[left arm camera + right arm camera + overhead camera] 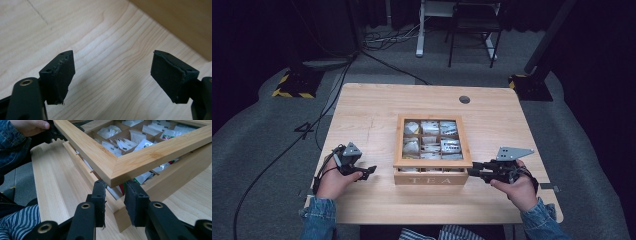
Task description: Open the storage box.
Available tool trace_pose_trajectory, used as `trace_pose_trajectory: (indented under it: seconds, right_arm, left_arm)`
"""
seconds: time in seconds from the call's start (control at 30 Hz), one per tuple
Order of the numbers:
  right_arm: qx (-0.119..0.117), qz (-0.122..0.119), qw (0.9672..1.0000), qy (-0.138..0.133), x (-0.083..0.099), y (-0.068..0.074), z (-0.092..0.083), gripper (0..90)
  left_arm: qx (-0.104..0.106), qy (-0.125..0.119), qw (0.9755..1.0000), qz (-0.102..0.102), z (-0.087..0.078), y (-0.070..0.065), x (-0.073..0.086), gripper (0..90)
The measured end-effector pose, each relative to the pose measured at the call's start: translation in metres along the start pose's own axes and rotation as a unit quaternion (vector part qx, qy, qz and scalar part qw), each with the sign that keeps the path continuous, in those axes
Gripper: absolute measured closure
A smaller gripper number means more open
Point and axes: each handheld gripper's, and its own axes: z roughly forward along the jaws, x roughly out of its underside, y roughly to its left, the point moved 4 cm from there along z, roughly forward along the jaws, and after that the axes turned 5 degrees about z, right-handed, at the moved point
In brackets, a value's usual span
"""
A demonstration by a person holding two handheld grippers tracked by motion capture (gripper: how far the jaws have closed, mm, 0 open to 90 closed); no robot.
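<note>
A wooden tea box marked TEA stands mid-table, with several tea bags in its compartments. Its windowed lid is lifted a little off the box base at the front. My right gripper is shut on the lid's front right corner, and in the high view it sits at the box's right front. To the left of the box my left gripper hovers low over the table. Its jaws are open with bare wood between them, and the box wall lies just beyond.
The light wooden table has a round cable hole at the back right. Cables trail over the grey floor to the left. A chair and desk legs stand beyond the table. The person's other hand is past the box.
</note>
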Motion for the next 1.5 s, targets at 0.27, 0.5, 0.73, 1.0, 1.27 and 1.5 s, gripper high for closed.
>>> trace_pose_trajectory:
  seconds: [0.27, 0.5, 0.73, 1.0, 1.27, 1.5]
  right_arm:
    - [0.001, 0.000, 1.0000, -0.009, -0.007, 0.000, -0.005, 70.7]
    - [0.005, 0.004, 0.9996, -0.026, -0.019, 0.000, -0.010, 71.3]
    - [0.012, 0.005, 0.9989, -0.044, -0.031, -0.001, -0.012, 74.5]
    - [0.010, 0.006, 0.9984, -0.056, -0.041, -0.004, -0.010, 84.3]
    - [0.003, 0.002, 0.9972, -0.075, -0.055, -0.007, -0.005, 88.9]
    - [0.007, -0.015, 0.9957, -0.091, -0.069, -0.007, -0.001, 90.0]
  left_arm:
    - [0.010, -0.019, 0.9997, 0.013, -0.015, -0.014, -0.019, 20.3]
    - [0.018, -0.002, 0.9998, 0.013, -0.013, -0.019, -0.020, 21.2]
    - [0.026, 0.005, 0.9996, 0.012, -0.011, -0.022, -0.022, 24.3]
    - [0.026, 0.004, 0.9996, 0.010, -0.011, -0.024, -0.019, 25.3]
    - [0.023, 0.000, 0.9997, 0.007, -0.016, -0.025, -0.019, 25.8]
    - [0.021, 0.003, 0.9998, 0.002, -0.014, -0.023, -0.017, 25.8]
